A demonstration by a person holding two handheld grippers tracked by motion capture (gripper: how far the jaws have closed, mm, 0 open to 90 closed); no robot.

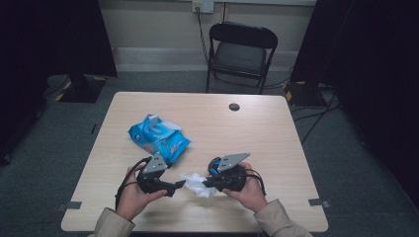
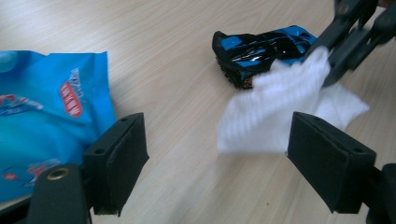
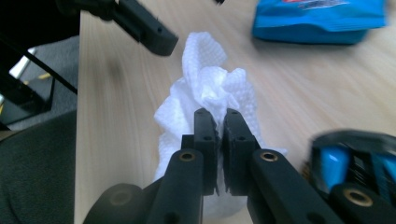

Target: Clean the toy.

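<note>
so going left to right: the blue wet wipe pack [image 1: 159, 137] lies flat on the table [image 1: 267, 133], left of centre and a bit further back than the hands, its flap on the far end lifted open. in the left gripper view the pack fills the left side, just beside the left jaw. the left gripper [image 1: 181, 184] sits near the front edge, held in the person's left hand [image 1: 133, 195], pointing right toward the wipe. its jaws are apart w/ nothing between them, just bare tabletop in the gap, tho the wipe's edge lies right by the right-side jaw in that gripper's own view. the white wipe [image 1: 196, 183] is the thing being worked on, sitting between the two grippers at the near middle of the table, crumpled and partly spread on the wood. the right gripper [image 1: 206, 183] comes in from the right, held in the right hand [image 1: 247, 192], and it's clamped tight on the wipe: in the right gripper view the two black jaws are pressed together on a bunched fold w/ the rest of the wipe puffing out above and around them. just behind the wipe and close to the right gripper lies a small blue and black toy car [image 2: 259, 49]. further back on the table, right of centre, there's a round cable hole [image 1: 234, 106], and beyond the far edge a black folding chair [image 1: 240, 53].
</note>
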